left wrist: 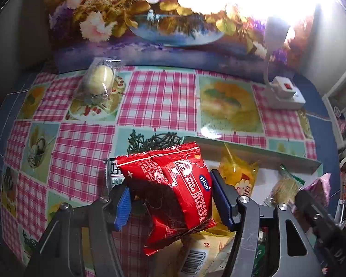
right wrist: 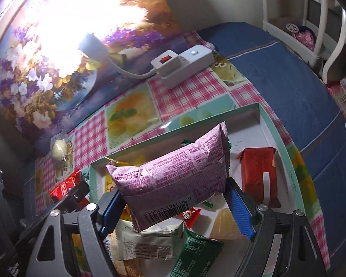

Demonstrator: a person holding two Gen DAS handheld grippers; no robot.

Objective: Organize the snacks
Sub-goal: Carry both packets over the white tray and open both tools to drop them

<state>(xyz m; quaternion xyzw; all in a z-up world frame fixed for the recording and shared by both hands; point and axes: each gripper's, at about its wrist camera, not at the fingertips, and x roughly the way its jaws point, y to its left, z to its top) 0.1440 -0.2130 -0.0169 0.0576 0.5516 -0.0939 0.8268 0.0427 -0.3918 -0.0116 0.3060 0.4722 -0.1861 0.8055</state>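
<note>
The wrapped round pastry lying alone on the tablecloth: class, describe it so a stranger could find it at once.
Start at the big flower painting propped along the back of the table. Just below its left end, on the pink-checked tablecloth, lies the round pastry. It is pale yellow in a clear wrapper and lies by itself, far from the snack packets piled in the shallow box.

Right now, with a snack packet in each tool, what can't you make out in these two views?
- Left wrist view: the box floor under the red packet, hidden by it and the left tool.
- Right wrist view: snacks under the purple packet, covered by it and the right tool.
- Both views: the picture behind the lamp, washed out by glare.
</note>
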